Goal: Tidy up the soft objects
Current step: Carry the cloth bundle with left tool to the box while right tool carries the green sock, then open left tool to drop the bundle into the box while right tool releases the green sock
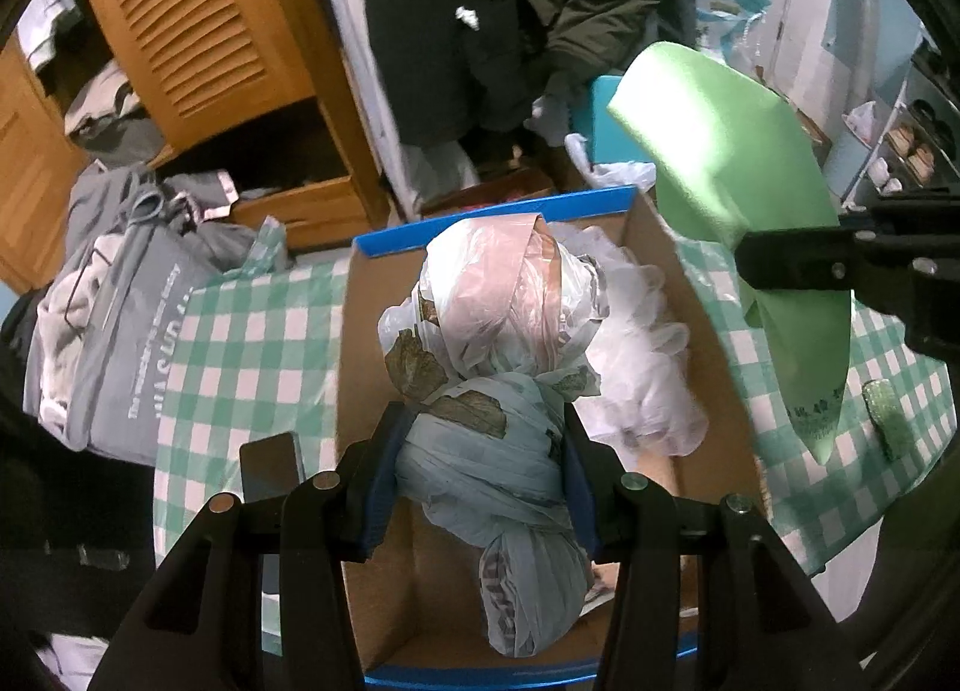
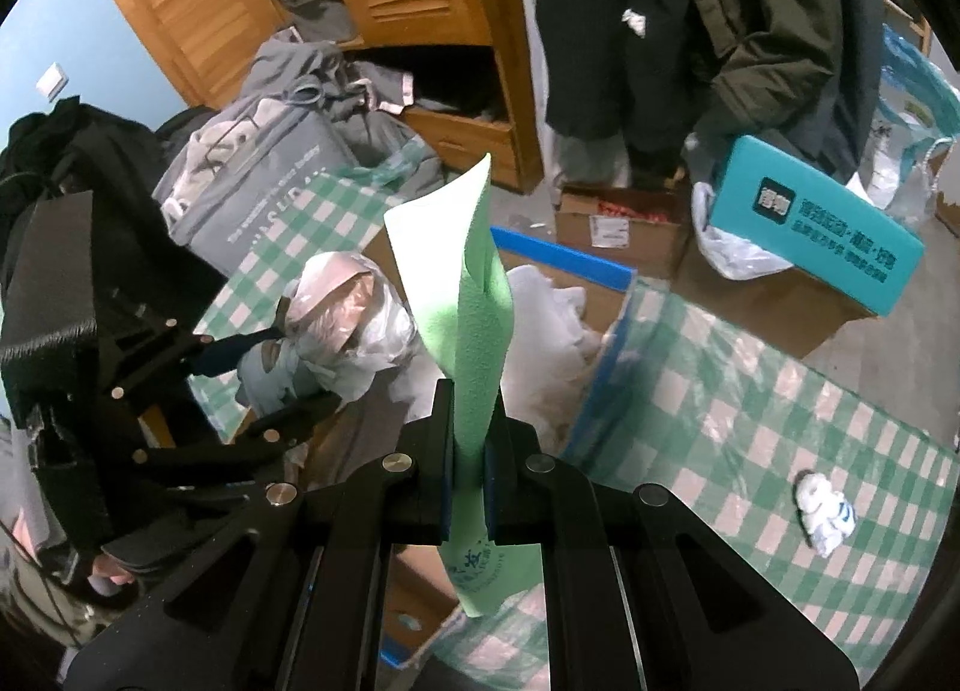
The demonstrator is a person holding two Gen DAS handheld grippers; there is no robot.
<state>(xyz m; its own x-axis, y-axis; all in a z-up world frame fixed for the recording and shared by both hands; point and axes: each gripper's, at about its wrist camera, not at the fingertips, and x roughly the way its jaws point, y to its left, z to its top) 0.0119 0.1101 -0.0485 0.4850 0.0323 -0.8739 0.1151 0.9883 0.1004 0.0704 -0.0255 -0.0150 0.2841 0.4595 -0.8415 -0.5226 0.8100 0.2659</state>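
Note:
My left gripper point(image 1: 480, 472) is shut on a bundle of knotted plastic bags point(image 1: 498, 367), pale blue, white and pink, held over an open cardboard box point(image 1: 384, 607) with blue edge tape. White plastic bags point(image 1: 648, 379) lie inside the box. My right gripper point(image 2: 467, 439) is shut on a folded green cloth point(image 2: 474, 295) that stands upright between its jaws. In the left wrist view the green cloth point(image 1: 738, 175) hangs to the right of the box. In the right wrist view the bundle point(image 2: 336, 325) sits left of the cloth.
The box rests on a green-and-white checked cloth point(image 1: 240, 343). A grey bag of clothes point(image 1: 120, 331) and a wooden wardrobe point(image 1: 198, 30) stand at left. A teal box point(image 2: 816, 223) lies on cartons at right. A small white wad point(image 2: 825, 514) lies on the checked cloth point(image 2: 750, 421).

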